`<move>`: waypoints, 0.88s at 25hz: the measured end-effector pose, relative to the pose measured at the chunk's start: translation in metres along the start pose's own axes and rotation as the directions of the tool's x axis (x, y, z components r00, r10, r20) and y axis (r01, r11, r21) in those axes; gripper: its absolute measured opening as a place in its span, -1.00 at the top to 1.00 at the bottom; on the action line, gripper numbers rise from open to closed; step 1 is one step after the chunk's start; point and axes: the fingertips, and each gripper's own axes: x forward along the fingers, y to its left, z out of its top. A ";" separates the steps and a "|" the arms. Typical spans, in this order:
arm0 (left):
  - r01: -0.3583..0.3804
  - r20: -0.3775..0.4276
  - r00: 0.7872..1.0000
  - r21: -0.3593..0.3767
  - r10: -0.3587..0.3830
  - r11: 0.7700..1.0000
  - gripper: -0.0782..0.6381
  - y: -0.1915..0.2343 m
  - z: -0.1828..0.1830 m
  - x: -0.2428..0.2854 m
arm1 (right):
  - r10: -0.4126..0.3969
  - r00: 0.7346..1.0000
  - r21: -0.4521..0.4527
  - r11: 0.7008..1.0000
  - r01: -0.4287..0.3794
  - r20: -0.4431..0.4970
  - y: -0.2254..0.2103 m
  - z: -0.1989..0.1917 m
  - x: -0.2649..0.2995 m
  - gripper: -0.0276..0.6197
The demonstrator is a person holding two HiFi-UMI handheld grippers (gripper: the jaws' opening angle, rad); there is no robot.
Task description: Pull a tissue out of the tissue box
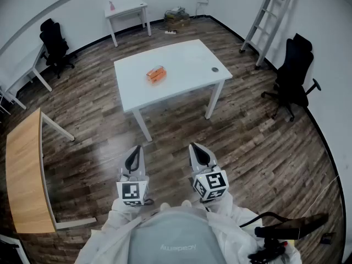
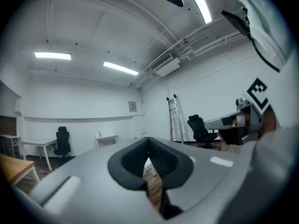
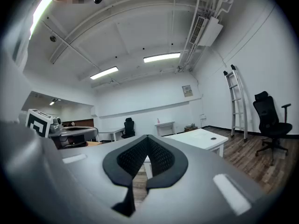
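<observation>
An orange tissue box (image 1: 155,73) lies on the white table (image 1: 187,56) in the middle of the room, well ahead of both grippers. I hold my left gripper (image 1: 134,152) and my right gripper (image 1: 198,148) side by side close to my body, over the wood floor short of the table. Both point level toward it. In the left gripper view the left gripper (image 2: 148,139) has its jaws met at the tips, with nothing between them. My right gripper (image 3: 147,137) is likewise shut and empty, with the table (image 3: 202,137) beyond it.
A small dark disc (image 1: 214,69) lies near the table's right edge. A ladder (image 1: 268,15) and a black office chair (image 1: 294,73) stand at the right, another chair (image 1: 55,43) at the far left. A wooden desk (image 1: 25,172) is at my left, a small white table (image 1: 127,11) at the back.
</observation>
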 end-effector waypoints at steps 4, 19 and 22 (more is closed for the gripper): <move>0.005 -0.012 1.000 -0.003 -0.005 1.000 0.78 -0.001 0.000 0.000 | -0.002 1.000 -0.001 1.000 0.002 -0.002 0.000 -0.001 -0.001 0.91; -0.009 -0.030 1.000 -0.007 0.008 1.000 0.78 -0.011 -0.001 0.006 | 0.000 0.999 0.047 0.999 -0.002 0.035 -0.017 0.005 -0.008 0.91; -0.012 -0.023 1.000 -0.005 0.012 1.000 0.78 -0.014 0.002 0.009 | 0.003 0.999 0.047 0.999 -0.005 0.041 -0.020 0.006 -0.010 0.91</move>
